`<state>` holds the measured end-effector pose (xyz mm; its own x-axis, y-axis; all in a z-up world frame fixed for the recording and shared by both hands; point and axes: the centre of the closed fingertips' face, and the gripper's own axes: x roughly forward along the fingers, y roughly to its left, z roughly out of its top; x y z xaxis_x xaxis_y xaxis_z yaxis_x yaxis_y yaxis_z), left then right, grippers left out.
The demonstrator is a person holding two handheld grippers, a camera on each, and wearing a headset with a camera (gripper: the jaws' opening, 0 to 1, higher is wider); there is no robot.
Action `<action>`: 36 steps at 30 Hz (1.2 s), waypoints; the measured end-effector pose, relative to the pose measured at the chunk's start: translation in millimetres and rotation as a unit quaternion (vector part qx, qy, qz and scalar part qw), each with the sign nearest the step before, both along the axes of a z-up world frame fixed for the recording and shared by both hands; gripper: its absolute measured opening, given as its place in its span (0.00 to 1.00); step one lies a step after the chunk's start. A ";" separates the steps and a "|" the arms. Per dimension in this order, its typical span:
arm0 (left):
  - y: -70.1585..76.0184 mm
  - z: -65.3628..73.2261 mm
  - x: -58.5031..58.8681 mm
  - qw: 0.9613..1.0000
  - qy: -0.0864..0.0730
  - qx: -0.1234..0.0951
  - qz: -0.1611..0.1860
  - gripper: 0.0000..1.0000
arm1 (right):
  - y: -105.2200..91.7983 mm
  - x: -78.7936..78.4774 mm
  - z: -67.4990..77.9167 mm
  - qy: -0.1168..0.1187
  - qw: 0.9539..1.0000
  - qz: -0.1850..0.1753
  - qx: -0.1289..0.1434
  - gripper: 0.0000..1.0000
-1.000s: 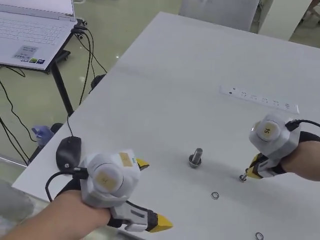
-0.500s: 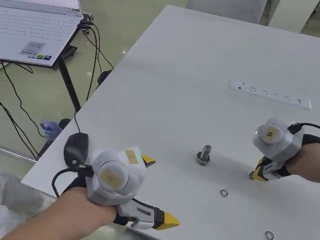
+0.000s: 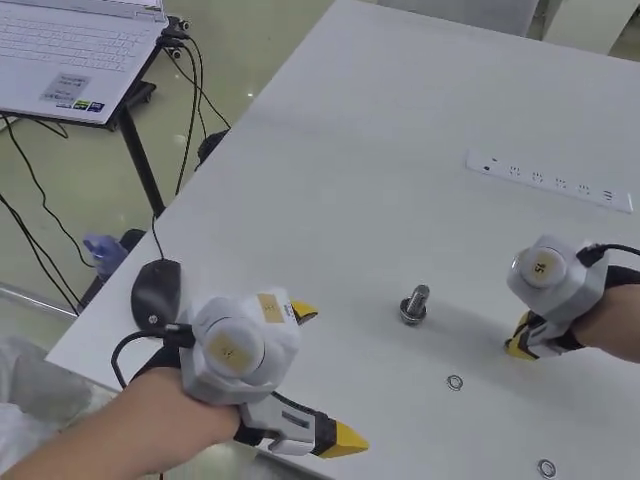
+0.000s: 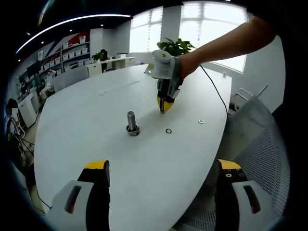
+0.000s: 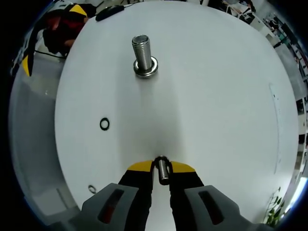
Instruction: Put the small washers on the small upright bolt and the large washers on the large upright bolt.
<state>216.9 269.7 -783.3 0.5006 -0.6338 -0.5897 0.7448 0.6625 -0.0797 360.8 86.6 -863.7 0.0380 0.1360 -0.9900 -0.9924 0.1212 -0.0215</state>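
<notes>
the white bench (image 3: 330, 150) carries the work, with the large upright bolt (image 3: 415, 303) standing near its middle. a laptop (image 3: 70, 50) sits off the bench, far to the left of the bolt and beyond it. the left gripper (image 3: 326, 376) hovers to the near left of the bolt, its yellow-tipped jaws spread wide with nothing between them. the right gripper (image 3: 520, 347) is to the right of the bolt, tips down at the bench, jaws pinched narrow on the small bolt (image 5: 162, 171). a power strip (image 3: 550, 182) lies beyond the bolt to the right. a mouse (image 3: 155, 295) lies well to its left at the bench edge. one small washer (image 3: 455, 382) lies flat on the near side of the bolt, and a second washer (image 3: 546, 467) lies farther off the same way.
</notes>
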 end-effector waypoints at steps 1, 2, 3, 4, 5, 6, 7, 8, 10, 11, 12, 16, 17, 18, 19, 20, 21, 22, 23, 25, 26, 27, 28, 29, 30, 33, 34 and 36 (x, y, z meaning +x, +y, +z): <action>0.2 -0.4 0.4 1.000 0.000 0.001 0.000 0.91 | 0.0 0.0 0.0 -0.001 1.000 0.001 0.000 0.13; 0.4 -0.6 0.6 1.000 0.000 0.002 -0.001 0.91 | 0.0 0.4 -0.3 -0.001 1.000 0.001 0.000 0.13; 0.3 -0.8 0.9 1.000 0.000 0.002 -0.001 0.91 | -0.2 0.9 -0.6 -0.002 1.000 0.000 0.000 0.13; 0.3 -0.9 1.0 1.000 0.000 0.001 -0.002 0.92 | -0.3 1.3 -0.8 -0.002 1.000 0.000 -0.001 0.13; 0.1 -0.7 1.0 1.000 0.000 0.001 -0.003 0.92 | -0.5 1.4 -0.9 -0.002 1.000 0.001 -0.001 0.13; 0.2 -0.9 0.9 1.000 0.000 0.002 -0.004 0.92 | -0.6 2.5 -1.9 -0.002 1.000 0.001 -0.001 0.13; 0.1 -1.2 0.6 1.000 -0.001 0.003 -0.006 0.93 | -0.8 2.6 -2.0 -0.002 1.000 0.001 -0.001 0.13; 0.2 -2.0 0.1 1.000 0.000 0.006 -0.008 0.93 | -0.6 2.4 -1.7 -0.003 1.000 0.000 0.000 0.13; 0.4 -2.7 -0.3 1.000 -0.001 0.009 -0.011 0.94 | -0.7 2.0 -1.3 -0.001 1.000 -0.003 0.002 0.13; 0.4 -2.4 -0.3 1.000 -0.002 0.010 -0.012 0.94 | -0.7 2.1 -1.1 -0.001 1.000 -0.004 0.003 0.13; 0.6 -2.0 -0.1 1.000 -0.004 0.010 -0.012 0.94 | -0.6 2.0 -1.1 -0.001 1.000 -0.005 0.004 0.13; 1.7 -1.4 -0.4 1.000 -0.004 0.010 -0.014 0.94 | -0.4 3.4 -0.7 -0.005 1.000 -0.002 0.007 0.15; 2.1 -1.6 -0.6 1.000 -0.004 0.012 -0.014 0.94 | -0.6 4.0 -0.1 -0.005 1.000 -0.003 0.008 0.16; 2.5 -1.8 -0.7 1.000 -0.004 0.012 -0.015 0.94 | -0.8 4.6 0.8 -0.006 1.000 -0.004 0.010 0.16; 2.8 -1.8 -0.7 1.000 -0.005 0.013 -0.016 0.94 | -1.0 4.9 1.6 -0.007 1.000 -0.005 0.011 0.18; 3.0 -1.6 -0.7 1.000 -0.005 0.013 -0.016 0.94 | -0.5 4.5 3.7 -0.008 1.000 -0.004 0.012 0.19; 3.2 -1.5 -0.8 1.000 -0.006 0.014 -0.016 0.94 | -0.5 4.5 5.1 -0.009 1.000 -0.005 0.013 0.19; 3.6 -2.1 -1.2 1.000 -0.006 0.016 -0.017 0.94 | -0.4 4.4 7.4 -0.009 1.000 -0.006 0.015 0.19; 4.1 -3.2 -2.0 1.000 -0.006 0.020 -0.019 0.94 | -0.4 4.5 9.1 -0.010 1.000 -0.007 0.016 0.20; 3.2 -3.9 -3.5 1.000 -0.007 0.021 -0.021 0.94 | 0.1 3.6 14.1 -0.011 1.000 -0.009 0.019 0.21; 2.6 -4.1 -4.2 1.000 -0.006 0.021 -0.022 0.94 | 0.5 3.2 16.1 -0.011 1.000 -0.009 0.020 0.21; 1.9 -4.3 -5.0 0.999 -0.005 0.022 -0.024 0.94 | 1.0 3.1 19.3 -0.013 1.000 -0.008 0.021 0.21; 0.9 -5.2 -6.2 0.999 -0.005 0.026 -0.028 0.94 | 2.0 3.0 21.7 -0.014 1.000 -0.009 0.024 0.22; 0.7 -5.6 -6.5 0.999 -0.005 0.028 -0.029 0.94 | 2.3 3.0 22.9 -0.015 1.000 -0.009 0.024 0.22; 0.2 -6.1 -7.2 0.999 -0.005 0.031 -0.033 0.94 | 4.2 2.6 26.8 -0.017 0.999 -0.010 0.028 0.22; -1.2 -3.4 -6.9 0.999 -0.009 0.031 -0.035 0.94 | 12.2 0.1 37.2 -0.023 0.999 -0.005 0.040 0.22; -1.6 -2.6 -6.5 0.999 -0.011 0.029 -0.035 0.94 | 14.5 -0.8 39.2 -0.025 0.999 -0.003 0.043 0.22; -2.8 -2.4 -6.9 0.999 -0.010 0.029 -0.038 0.94 | 19.9 -4.0 42.9 -0.026 0.998 0.001 0.049 0.22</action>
